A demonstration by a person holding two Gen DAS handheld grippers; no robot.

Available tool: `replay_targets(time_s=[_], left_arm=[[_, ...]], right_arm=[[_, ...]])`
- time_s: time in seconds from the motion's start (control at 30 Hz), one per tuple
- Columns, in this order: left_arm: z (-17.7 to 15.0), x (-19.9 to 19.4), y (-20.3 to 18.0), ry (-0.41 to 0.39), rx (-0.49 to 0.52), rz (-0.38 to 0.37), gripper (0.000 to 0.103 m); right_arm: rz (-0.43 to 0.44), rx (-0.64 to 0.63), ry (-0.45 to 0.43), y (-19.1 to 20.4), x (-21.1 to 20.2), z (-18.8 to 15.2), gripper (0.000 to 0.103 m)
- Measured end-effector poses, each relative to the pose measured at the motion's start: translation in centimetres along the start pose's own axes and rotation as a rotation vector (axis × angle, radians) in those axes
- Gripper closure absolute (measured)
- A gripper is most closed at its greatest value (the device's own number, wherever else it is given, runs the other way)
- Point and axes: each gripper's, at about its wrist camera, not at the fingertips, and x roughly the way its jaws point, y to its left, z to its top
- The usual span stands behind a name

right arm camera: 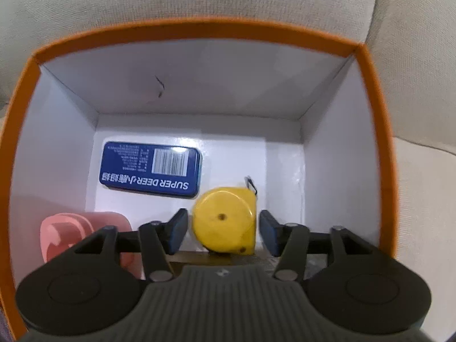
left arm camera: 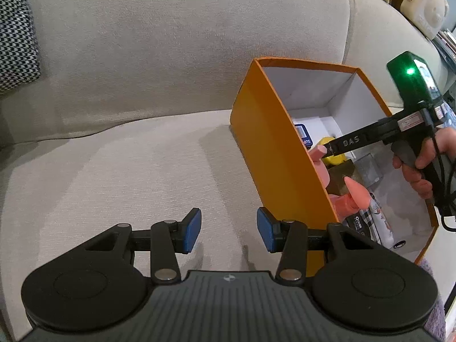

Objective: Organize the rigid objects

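Observation:
An orange box [left arm camera: 265, 131] with white inside walls stands on the sofa seat; its rim [right arm camera: 199, 32] fills the right wrist view. Inside lie a blue "SUPER DEER" tin [right arm camera: 151, 169], a yellow tape measure [right arm camera: 225, 222] and a pink object [right arm camera: 65, 233]. My right gripper [right arm camera: 223, 233] is open inside the box, its pads on either side of the tape measure with small gaps. It also shows in the left wrist view [left arm camera: 330, 149], reaching into the box. My left gripper [left arm camera: 229, 230] is open and empty over the seat, left of the box.
The beige sofa seat [left arm camera: 136, 176] and backrest [left arm camera: 171, 42] surround the box. A houndstooth cushion [left arm camera: 14, 34] lies at the far left. A yellow cushion and a white plush toy [left arm camera: 433, 8] sit at the top right. More items [left arm camera: 367, 216] fill the box's near end.

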Motion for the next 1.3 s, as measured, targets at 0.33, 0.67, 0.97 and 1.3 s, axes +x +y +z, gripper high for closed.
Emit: replay_targets(time_s=[0.33, 0.67, 0.97, 1.3], left_arm=[[-2.9, -6.2, -2.1, -0.148, -0.052, 0.051, 0.04], [-8.2, -13.6, -5.5, -0.363, -0.046, 0.181, 0.014], [-13.0, -16.2, -7.9, -0.451, -0.023, 0.253, 0.007], [-16.7, -14.8, -8.7, -0.397, -0.023, 0.322, 0.007]], right_arm=[[0.089, 0.017, -0.205, 2.6, -11.0, -5.5, 0.03], [0.113, 0.069, -0.523, 6.2, -21.3, -18.1, 0.02], [-0.007, 0.112, -0.71, 8.9, -22.5, -26.6, 0.006], [-0.076, 0.088, -0.699, 11.3, -20.7, -31.2, 0.004]])
